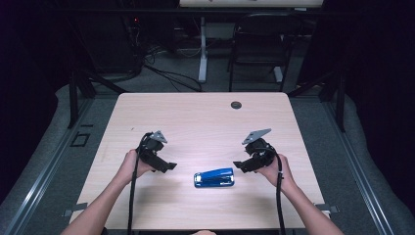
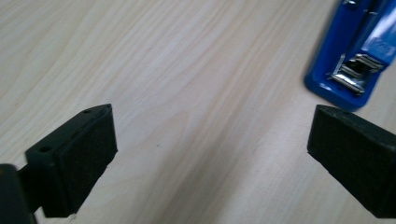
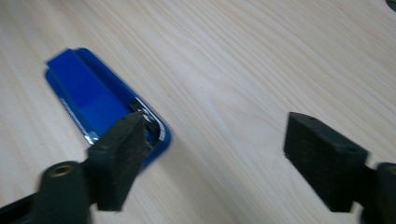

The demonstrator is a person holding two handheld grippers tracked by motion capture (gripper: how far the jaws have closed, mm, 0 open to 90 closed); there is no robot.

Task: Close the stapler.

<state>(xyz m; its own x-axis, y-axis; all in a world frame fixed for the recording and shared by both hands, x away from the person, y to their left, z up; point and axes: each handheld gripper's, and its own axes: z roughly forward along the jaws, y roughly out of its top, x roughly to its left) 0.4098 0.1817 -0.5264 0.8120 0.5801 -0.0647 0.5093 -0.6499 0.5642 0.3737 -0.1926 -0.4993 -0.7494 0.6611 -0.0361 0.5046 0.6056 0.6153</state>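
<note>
Bench: light wood-grain bench point(image 1: 195, 117), rectangular with rounded corners; a small dark round grommet point(image 1: 236, 105) sits near its far edge.
Room: dark around the bench; grey floor point(image 1: 166, 81) behind it with black cables point(image 1: 169, 76), a white post point(image 1: 202, 49) and a black chair point(image 1: 259, 44).
Stapler: blue stapler point(image 1: 214, 177) lies flat on the bench, toward the near edge and a little right of the middle, between the two grippers.
Long axis: runs left to right across the bench in the high view, roughly parallel to the near edge; the end with the bright metal faces left.
Left gripper: left gripper point(image 1: 167, 167) hovers left of the stapler, near it and not touching; its fingers point(image 2: 88, 154) are spread wide with only bare bench between them. In the left gripper view the stapler's metal end lies at the upper right, just beyond the right finger.
Right gripper: right gripper point(image 1: 239, 165) sits just beside the stapler's right end; its fingers point(image 3: 119, 154) are released and apart, with bare bench between them. In the right gripper view the stapler lies partly behind the left finger.
Open room: wide bare bench beyond the stapler up to the far edge, and to both sides; a narrower strip lies between the stapler and the near edge.
</note>
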